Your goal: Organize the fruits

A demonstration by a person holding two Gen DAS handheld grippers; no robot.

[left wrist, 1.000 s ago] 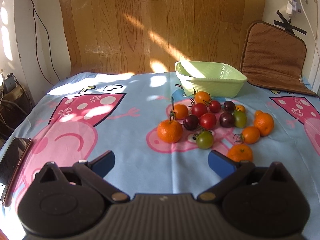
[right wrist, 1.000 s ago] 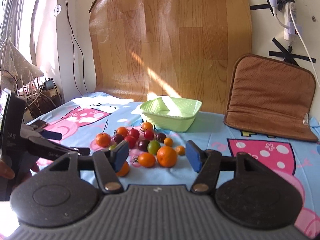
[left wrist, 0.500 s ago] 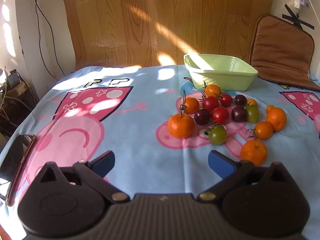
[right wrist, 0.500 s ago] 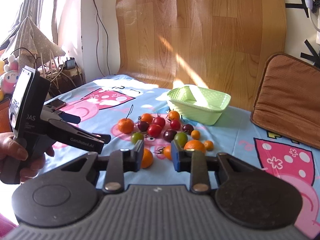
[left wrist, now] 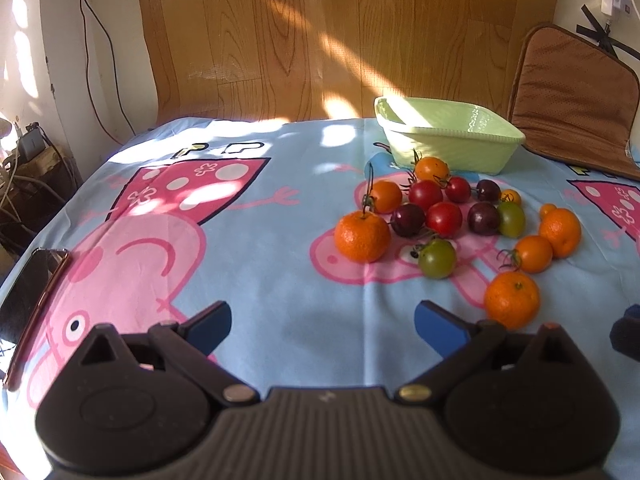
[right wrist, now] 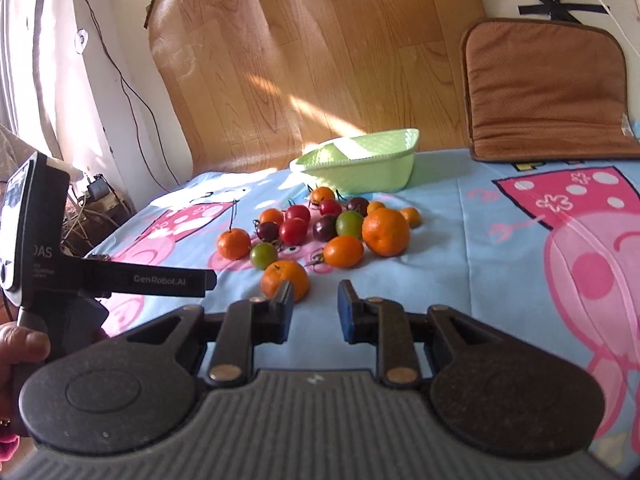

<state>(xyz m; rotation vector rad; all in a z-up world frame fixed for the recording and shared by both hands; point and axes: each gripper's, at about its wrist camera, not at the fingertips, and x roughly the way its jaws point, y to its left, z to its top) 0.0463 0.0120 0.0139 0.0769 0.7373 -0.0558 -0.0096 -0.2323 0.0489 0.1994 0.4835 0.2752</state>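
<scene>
The left hand-held gripper (left wrist: 322,326) hovers spread wide; the right hand-held gripper (right wrist: 314,308), just closing, stands narrowed and empty before the fruits (right wrist: 320,232).

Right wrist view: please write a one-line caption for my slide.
Right gripper, nearly closed and empty, near an orange at the edge of the fruits before a green basket.

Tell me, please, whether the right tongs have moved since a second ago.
Yes. The right tongs have closed and come down nearer the fruit pile; the green basket now sits higher and tilted in view.
</scene>
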